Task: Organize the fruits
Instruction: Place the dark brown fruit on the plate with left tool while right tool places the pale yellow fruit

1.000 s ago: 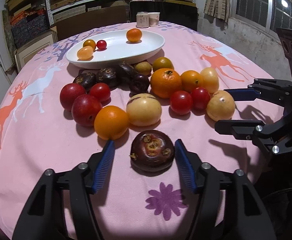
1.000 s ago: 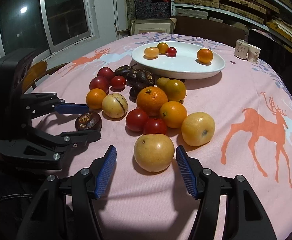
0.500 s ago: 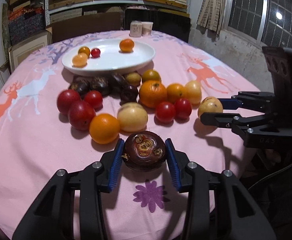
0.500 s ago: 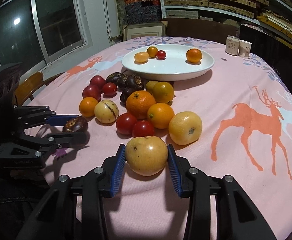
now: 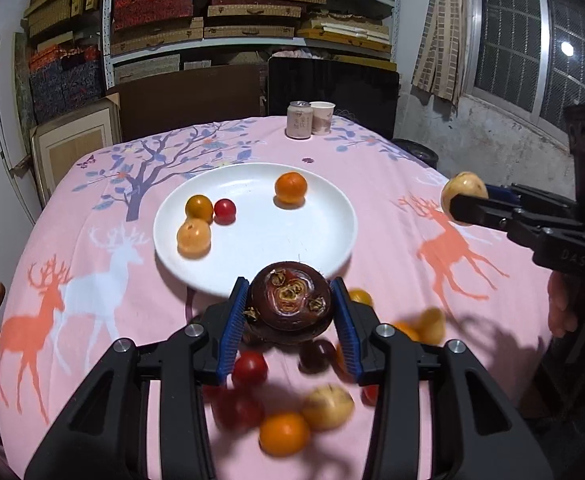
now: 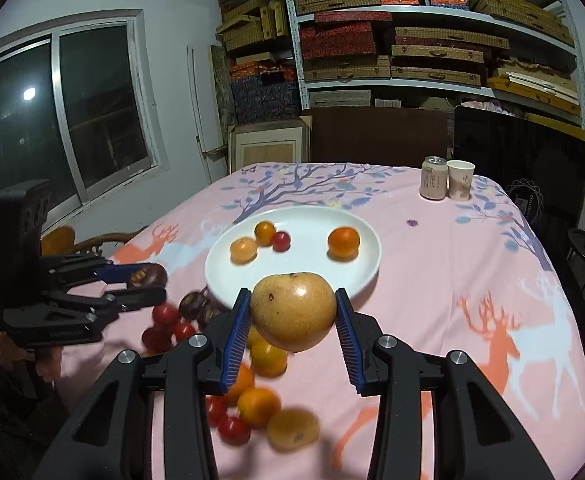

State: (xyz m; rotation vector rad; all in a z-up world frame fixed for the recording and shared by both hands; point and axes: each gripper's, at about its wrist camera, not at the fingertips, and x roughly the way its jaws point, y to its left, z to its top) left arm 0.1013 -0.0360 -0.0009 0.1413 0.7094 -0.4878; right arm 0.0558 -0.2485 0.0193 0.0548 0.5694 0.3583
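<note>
Blurring below — loose fruits (image 5: pixel 280 432), perhaps oranges; left gripper (image 5: pixel 290 316) clamps mangosteen (image 5: pixel 290 304), right gripper (image 6: pixel 292 316) pear (image 6: pixel 292 308).

Right gripper (image 6: pixel 292 322) clamped on yellow fruit (image 6: pixel 292 311), raised above pink tablecloth (image 6: pixel 452 280). White plate (image 6: pixel 304 268) beyond, bearing four small fruits.

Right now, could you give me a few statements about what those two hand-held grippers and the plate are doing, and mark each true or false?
1. The left hand-held gripper holds a dark purple fruit. True.
2. The right hand-held gripper is empty. False: it grips a yellow fruit.
3. The white plate holds four small fruits. True.
4. The can and paper cup stand on the plate. False: they stand on the tablecloth beyond it.
5. Both held fruits are above the table. True.
</note>
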